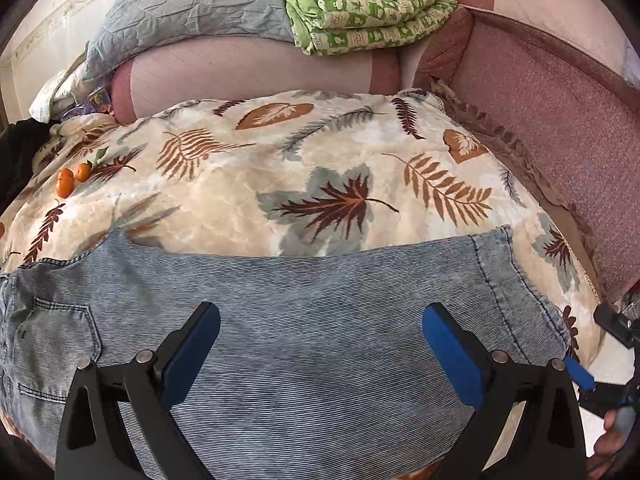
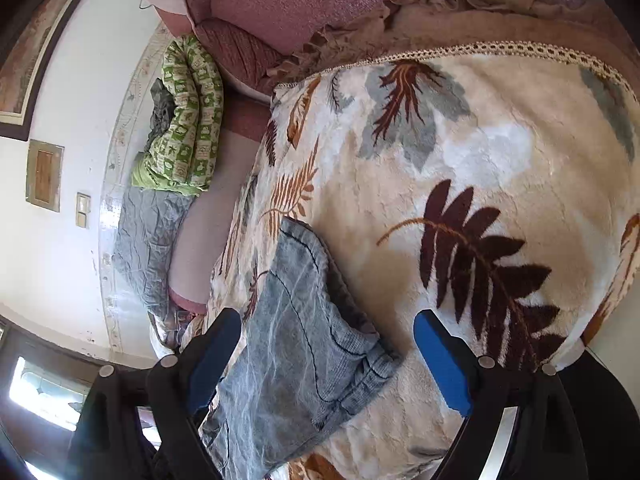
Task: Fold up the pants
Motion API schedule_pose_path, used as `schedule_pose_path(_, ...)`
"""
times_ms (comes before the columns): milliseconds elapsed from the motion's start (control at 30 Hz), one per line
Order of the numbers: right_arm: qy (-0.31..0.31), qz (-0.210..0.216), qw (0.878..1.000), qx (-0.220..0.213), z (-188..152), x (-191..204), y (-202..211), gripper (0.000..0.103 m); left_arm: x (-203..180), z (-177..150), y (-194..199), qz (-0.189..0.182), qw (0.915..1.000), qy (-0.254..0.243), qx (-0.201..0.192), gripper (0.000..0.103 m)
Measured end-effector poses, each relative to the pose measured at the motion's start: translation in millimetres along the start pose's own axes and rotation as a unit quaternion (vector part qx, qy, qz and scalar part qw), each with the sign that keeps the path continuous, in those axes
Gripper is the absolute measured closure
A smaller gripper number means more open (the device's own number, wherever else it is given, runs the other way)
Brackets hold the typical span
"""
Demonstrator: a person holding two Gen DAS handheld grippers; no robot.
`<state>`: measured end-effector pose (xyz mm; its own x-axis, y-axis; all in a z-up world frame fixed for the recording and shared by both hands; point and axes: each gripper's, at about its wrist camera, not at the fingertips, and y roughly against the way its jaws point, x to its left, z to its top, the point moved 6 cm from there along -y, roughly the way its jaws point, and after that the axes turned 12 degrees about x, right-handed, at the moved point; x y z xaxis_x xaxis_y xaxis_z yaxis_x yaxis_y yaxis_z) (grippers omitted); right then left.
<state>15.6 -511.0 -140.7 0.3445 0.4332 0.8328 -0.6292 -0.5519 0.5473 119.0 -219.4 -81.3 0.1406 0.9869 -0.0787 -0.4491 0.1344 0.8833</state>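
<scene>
Pants (image 1: 304, 320), pale striped denim, lying flat across lower frame on blanket (image 1: 280, 168). I'm holding both grippers, left (image 1: 320, 344) and right (image 2: 328, 356), spread wide, gripping nothing.

Left hand-held gripper (image 1: 320, 344) and right hand-held gripper (image 2: 328, 348), jaws wide apart, empty.

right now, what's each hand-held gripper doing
left hand-held gripper: open, empty, over the pants
right hand-held gripper: open, empty, pants hem between its jaws

No legible text, label, brand, number or sign appears in either view. The folded green-and-cream patterned quilt (image 1: 372, 16) carries printed motifs only, too small to read.
</scene>
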Motion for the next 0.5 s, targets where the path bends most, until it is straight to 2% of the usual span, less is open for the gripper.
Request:
schedule_pose_path(67, -0.003, 0.013, 1.000, 0.023, -7, -3, -3, 0.012, -7, 0, -8, 0.008, 1.0000, -0.003, 0.004, 0.002)
schedule_pose_path(133, 0.001, 0.027, 0.999, 0.044, -12, -1, -9, 0.013, -7, -5, -24, 0.037, 0.9990, -0.005, 0.025, 0.002)
schedule_pose_path(233, 0.001, 0.021, 0.997, 0.070, -17, -3, -22, 0.015, -5, -21, -63, 0.056, 0.9928, -0.015, 0.105, 0.001)
schedule_pose_path(300, -0.014, 0.015, 0.996, 0.082, -19, -8, -29, 0.022, -3, -24, -62, 0.048, 0.9955, -0.015, 0.081, 0.001)
schedule_pose_path(433, -0.022, 0.005, 0.997, 0.079, -17, -12, -31, 0.029, 1, -24, -53, 0.043, 0.9947, -0.015, 0.093, 0.001)
schedule_pose_path(500, -0.030, 0.003, 0.996, 0.080, -15, -13, -32, 0.035, 5, -23, -35, 0.039, 0.9971, -0.012, 0.064, 0.001)
